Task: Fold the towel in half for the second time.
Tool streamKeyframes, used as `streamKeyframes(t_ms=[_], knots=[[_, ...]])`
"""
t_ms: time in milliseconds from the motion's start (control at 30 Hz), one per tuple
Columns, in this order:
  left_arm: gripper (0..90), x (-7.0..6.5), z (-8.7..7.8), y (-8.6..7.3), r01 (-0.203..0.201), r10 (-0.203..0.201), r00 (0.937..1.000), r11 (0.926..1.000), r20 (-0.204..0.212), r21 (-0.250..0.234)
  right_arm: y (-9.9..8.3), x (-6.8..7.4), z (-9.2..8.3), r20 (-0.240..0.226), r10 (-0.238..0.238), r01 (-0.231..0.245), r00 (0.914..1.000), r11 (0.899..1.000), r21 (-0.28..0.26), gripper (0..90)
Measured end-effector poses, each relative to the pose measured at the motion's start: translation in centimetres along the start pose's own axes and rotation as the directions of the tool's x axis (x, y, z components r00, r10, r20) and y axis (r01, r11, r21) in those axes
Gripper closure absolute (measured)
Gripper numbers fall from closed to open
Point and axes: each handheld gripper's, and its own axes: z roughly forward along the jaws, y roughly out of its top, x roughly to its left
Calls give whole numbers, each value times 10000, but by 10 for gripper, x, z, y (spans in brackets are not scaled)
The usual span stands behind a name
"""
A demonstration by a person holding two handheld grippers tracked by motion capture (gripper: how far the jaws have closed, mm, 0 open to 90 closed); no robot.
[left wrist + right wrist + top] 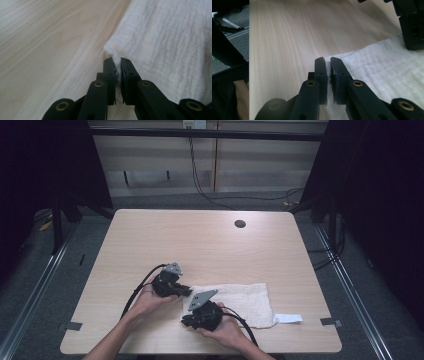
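A white towel (240,303) lies flat on the near part of the wooden table (200,245), folded into a rectangle. My left gripper (187,291) sits at the towel's far left corner; its jaws are shut on that corner of the towel (160,37), which bunches up between the pads. My right gripper (185,320) is at the near left corner, shut on the edge of the towel (377,67). My left gripper (412,27) also appears at the top right of the right gripper view.
A white tag (289,318) sticks out from the towel's right end. A round cable hole (240,224) lies at the far side of the table. Cables run on the floor behind.
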Motion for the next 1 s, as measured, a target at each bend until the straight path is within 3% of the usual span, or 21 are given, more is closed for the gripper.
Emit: streamKeyframes(t_ms=[100, 200, 533, 667, 1000], knots=[[844, 2, -3, -3, 289, -283, 9994, 9993, 223, -251, 0, -1, -1, -155, 225, -224, 9996, 9997, 68, 840], [845, 4, -9, -4, 184, -168, 9992, 9988, 370, -449, -1, -1, -2, -187, 211, -211, 9996, 9998, -27, 844], [847, 6, -22, -5, 529, -445, 9957, 9932, 816, -1034, 5, 1, -13, -352, 300, -319, 9989, 9980, -545, 847], [848, 8, -27, -4, 680, -591, 9953, 9906, 769, -1187, 8, -3, -21, -486, 561, -604, 9972, 9939, -920, 847], [848, 7, -41, 2, 846, -756, 9953, 9831, 610, -1623, 17, -2, -32, -603, 379, -457, 9975, 9901, -1329, 849]])
